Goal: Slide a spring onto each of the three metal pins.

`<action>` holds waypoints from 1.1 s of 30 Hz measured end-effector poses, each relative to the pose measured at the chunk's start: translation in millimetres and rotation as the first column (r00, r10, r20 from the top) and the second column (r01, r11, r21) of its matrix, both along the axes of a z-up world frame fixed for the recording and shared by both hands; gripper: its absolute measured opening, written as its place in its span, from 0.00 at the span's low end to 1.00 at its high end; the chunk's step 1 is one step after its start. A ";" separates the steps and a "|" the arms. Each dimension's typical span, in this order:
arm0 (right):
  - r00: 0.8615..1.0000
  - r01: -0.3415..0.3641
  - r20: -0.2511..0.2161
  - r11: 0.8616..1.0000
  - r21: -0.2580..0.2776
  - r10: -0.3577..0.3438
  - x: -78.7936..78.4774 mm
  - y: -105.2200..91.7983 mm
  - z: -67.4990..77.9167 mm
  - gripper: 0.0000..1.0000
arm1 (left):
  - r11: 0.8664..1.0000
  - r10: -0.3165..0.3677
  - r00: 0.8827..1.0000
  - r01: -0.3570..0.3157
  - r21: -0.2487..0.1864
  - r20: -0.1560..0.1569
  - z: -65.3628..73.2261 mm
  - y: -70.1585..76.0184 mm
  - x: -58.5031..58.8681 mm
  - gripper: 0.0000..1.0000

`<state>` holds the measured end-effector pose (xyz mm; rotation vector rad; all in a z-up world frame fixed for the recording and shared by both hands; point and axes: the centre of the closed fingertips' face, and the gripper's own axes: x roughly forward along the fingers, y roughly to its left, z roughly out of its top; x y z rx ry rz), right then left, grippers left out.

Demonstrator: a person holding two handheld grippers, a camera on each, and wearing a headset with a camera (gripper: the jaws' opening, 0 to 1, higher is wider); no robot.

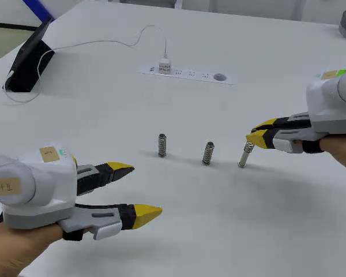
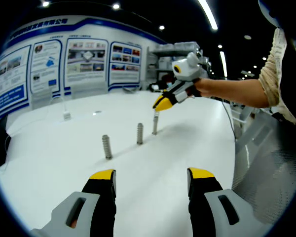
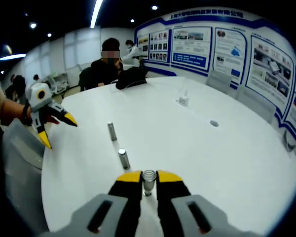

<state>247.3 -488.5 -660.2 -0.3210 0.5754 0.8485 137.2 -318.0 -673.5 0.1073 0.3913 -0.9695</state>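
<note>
Three metal pins stand in a row on the white table (image 1: pixel 179 225). The left pin (image 1: pixel 162 145) and the middle pin (image 1: pixel 208 153) each carry a spring. The right pin (image 1: pixel 243 158) leans a little, with a spring (image 1: pixel 249 147) at its top. My right gripper (image 1: pixel 254 134) is shut on that spring (image 3: pixel 148 180), which sits between the yellow tips directly above the pin. My left gripper (image 1: pixel 139 190) hovers open and holds nothing at the near left, well short of the pins (image 2: pixel 139 133). The left gripper view also catches the right gripper (image 2: pixel 164 102) at the far pin (image 2: pixel 155 122).
A white power strip (image 1: pixel 187 73) with a plugged charger (image 1: pixel 164 65) and its cable lies behind the pins. A black stand (image 1: pixel 29 60) sits at the far left. A person (image 3: pixel 106 66) sits at the table's far side. The table edge (image 2: pixel 234 148) runs close by.
</note>
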 end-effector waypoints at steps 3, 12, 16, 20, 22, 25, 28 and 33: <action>1.000 0.001 -0.008 1.000 -0.005 -0.001 -0.6 -0.9 -4.5 0.12 | 1.000 0.003 1.000 -0.003 0.001 0.003 1.0 0.5 0.9 0.59; 1.000 -0.003 -0.027 1.000 -0.029 0.003 -2.6 0.0 -15.8 0.12 | 1.000 0.007 1.000 -0.007 0.002 0.004 1.6 0.1 -0.2 0.59; 0.999 -0.002 -0.040 0.999 -0.034 0.001 -2.6 -0.4 -21.1 0.12 | 1.000 0.009 1.000 -0.009 0.004 0.001 0.9 1.0 -0.5 0.59; 0.999 -0.003 -0.052 0.999 -0.046 0.000 -3.8 -0.7 -25.7 0.12 | 1.000 0.013 1.000 -0.013 0.001 0.000 1.1 1.8 0.2 0.59; 0.999 -0.005 -0.054 0.999 -0.053 0.002 -4.4 -1.4 -27.2 0.12 | 1.000 0.013 1.000 -0.013 0.001 0.001 0.9 1.7 0.6 0.59; 0.998 -0.004 -0.061 0.998 -0.061 0.000 -5.3 -2.8 -29.8 0.12 | 1.000 0.012 1.000 -0.012 -0.001 0.000 0.4 1.1 0.6 0.59; 0.998 -0.002 -0.064 0.998 -0.069 -0.003 -6.2 -4.2 -32.4 0.12 | 1.000 0.012 1.000 -0.012 -0.003 -0.002 -0.6 0.9 0.8 0.59; 0.997 0.002 -0.071 0.997 -0.081 -0.008 -7.6 -6.5 -37.5 0.12 | 1.000 0.013 1.000 -0.013 -0.006 -0.003 -1.0 0.9 1.5 0.59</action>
